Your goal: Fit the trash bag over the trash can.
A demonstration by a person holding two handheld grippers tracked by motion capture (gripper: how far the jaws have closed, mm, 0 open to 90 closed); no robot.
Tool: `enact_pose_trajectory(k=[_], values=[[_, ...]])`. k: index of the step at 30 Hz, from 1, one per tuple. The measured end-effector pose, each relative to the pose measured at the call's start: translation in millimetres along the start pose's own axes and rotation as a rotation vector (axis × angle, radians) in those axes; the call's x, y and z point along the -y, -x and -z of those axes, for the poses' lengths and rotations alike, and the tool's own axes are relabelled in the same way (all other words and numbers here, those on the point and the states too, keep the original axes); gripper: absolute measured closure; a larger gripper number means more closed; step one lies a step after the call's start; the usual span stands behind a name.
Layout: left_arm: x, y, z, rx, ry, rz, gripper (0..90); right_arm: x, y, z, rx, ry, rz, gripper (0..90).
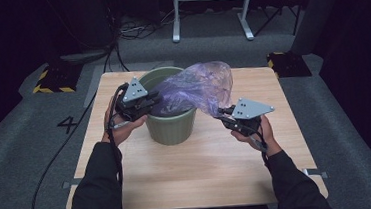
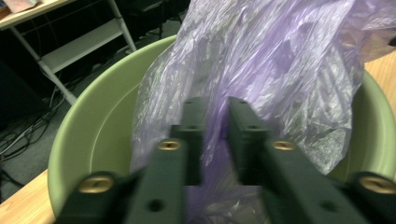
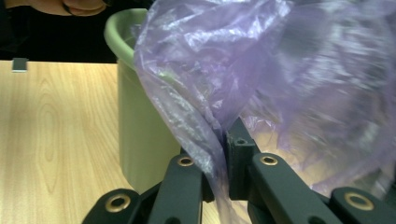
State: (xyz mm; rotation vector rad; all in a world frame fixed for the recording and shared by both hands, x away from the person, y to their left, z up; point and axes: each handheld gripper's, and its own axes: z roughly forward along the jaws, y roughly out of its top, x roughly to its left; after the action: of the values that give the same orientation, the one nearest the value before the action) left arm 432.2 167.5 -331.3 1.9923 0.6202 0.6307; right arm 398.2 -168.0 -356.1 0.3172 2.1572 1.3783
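While the right gripper (image 3: pixel 223 154) had its jaws pinched on the purple bag (image 1: pixel 199 86), the left gripper (image 2: pixel 215 140) stood slightly parted around film over the green bin (image 1: pixel 170 128). Thin, limp, slippery; best taken at the hem.

A square wooden table (image 1: pixel 213 167) with a pale grain stands on grey carpet floor (image 1: pixel 21 147). A green bucket (image 1: pixel 171 128) stands upright directly on the table, toward its far side and a little left of centre. Nearer than the bucket and to either side of it, the tabletop is bare wood.
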Motion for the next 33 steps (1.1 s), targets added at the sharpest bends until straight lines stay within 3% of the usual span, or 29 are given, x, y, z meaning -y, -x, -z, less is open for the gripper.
enact_pose_trajectory(k=[7,9,13,16,21,26,28,33], values=[[-8.1,12.8,3.5,0.041,0.017,0.006,30.9,-3.1,-8.8,-5.5,-0.005,-0.009,0.035,88.9],[-11.9,17.9,3.9,0.064,0.028,-0.003,25.5,-3.8,-10.0,-6.0,-0.01,-0.007,0.038,88.8],[-18.4,26.4,-0.2,0.078,0.019,-0.032,24.8,-5.2,-12.5,-6.3,-0.015,0.001,0.045,88.3],[-21.3,29.5,-5.2,0.077,0.002,-0.046,30.9,-7.2,-14.7,-6.2,-0.017,0.0,0.052,86.4],[-21.9,31.7,-12.1,0.024,-0.039,-0.076,58.6,-9.9,-17.5,-5.6,-0.017,0.009,0.061,85.2],[-18.0,27.3,-10.1,0.004,-0.027,-0.095,82.9,-10.1,-18.7,-4.0,-0.016,0.015,0.057,81.0],[-16.3,25.0,-8.6,0.004,-0.02,-0.09,88.2,-10.1,-18.7,-3.3,-0.018,0.021,0.046,74.8],[-9.5,18.5,-3.2,-0.011,-0.01,-0.067,89.4,-8.6,-18.5,-1.5,-0.025,0.022,0.014,58.9]])
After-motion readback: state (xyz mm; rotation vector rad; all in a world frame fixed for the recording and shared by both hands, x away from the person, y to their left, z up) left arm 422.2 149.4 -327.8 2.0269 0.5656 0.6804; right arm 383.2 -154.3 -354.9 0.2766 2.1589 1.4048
